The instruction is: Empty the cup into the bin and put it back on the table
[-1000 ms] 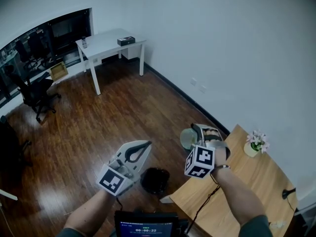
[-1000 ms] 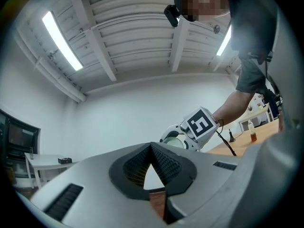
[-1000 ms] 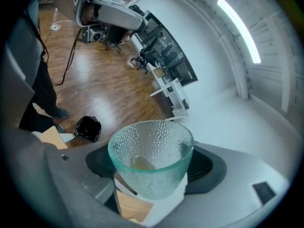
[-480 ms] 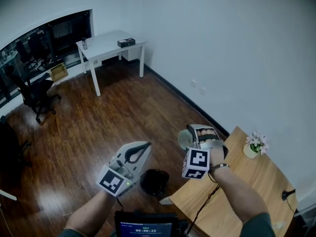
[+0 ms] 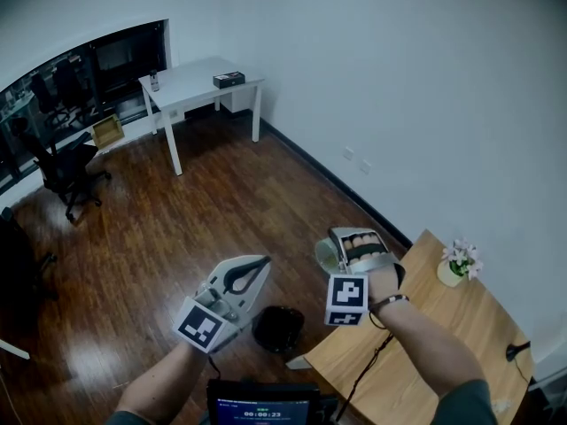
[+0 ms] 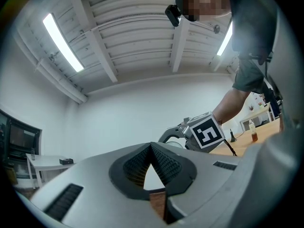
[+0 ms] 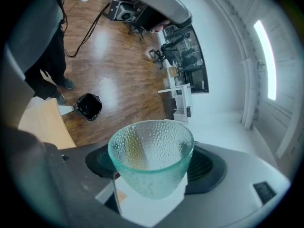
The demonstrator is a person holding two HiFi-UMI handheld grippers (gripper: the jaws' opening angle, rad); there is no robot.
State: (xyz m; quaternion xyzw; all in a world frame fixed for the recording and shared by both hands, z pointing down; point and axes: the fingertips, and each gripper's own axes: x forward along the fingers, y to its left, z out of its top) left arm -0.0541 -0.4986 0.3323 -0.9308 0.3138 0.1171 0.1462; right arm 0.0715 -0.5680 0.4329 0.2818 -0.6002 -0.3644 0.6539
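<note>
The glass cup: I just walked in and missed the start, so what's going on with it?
A person holds a gripper in each hand. The right gripper is shut on the dimpled glass cup, holding it in the air near the edge of the wooden table. The black bin stands on the floor beside that table. The left gripper is shut and empty.

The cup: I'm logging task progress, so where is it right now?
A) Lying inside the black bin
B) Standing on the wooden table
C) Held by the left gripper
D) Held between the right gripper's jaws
D: the right gripper view shows the cup clamped between the jaws of the right gripper, clear of the table and the bin.
</note>
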